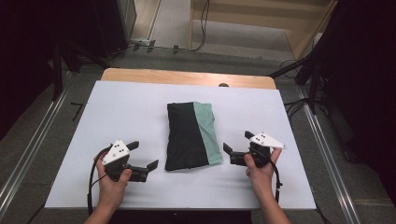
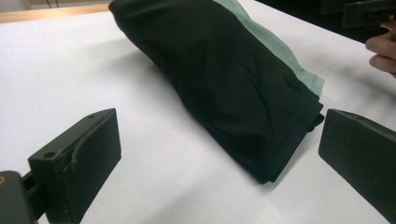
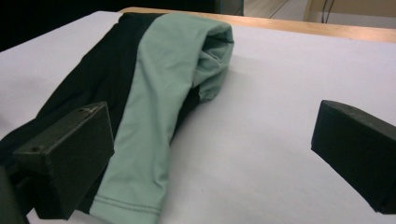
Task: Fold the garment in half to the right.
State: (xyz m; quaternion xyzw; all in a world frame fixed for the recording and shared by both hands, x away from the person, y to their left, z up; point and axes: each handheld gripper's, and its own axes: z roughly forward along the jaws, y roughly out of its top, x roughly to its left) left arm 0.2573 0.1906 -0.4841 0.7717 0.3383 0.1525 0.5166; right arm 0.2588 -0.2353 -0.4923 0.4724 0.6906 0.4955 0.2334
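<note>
At the table's middle, a folded black-and-mint fabric garment [image 1: 190, 135] lay released.
Left gripper [image 1: 144, 161] and right gripper [image 1: 237, 146] flanked it, jaws wide, empty; folding looked finished, withdrawal next.

Matt cloth on a smooth white sheet

The folded black-and-mint-green stretch-cloth garment [image 1: 191, 135] looks soft and matt, with a stitched hem; the white tabletop sheet [image 1: 126, 116] is smooth and matt over a pale wood board [image 1: 187, 77]; the left gripper [image 2: 219, 154] has dull, scuffed black plastic jaws.
</note>
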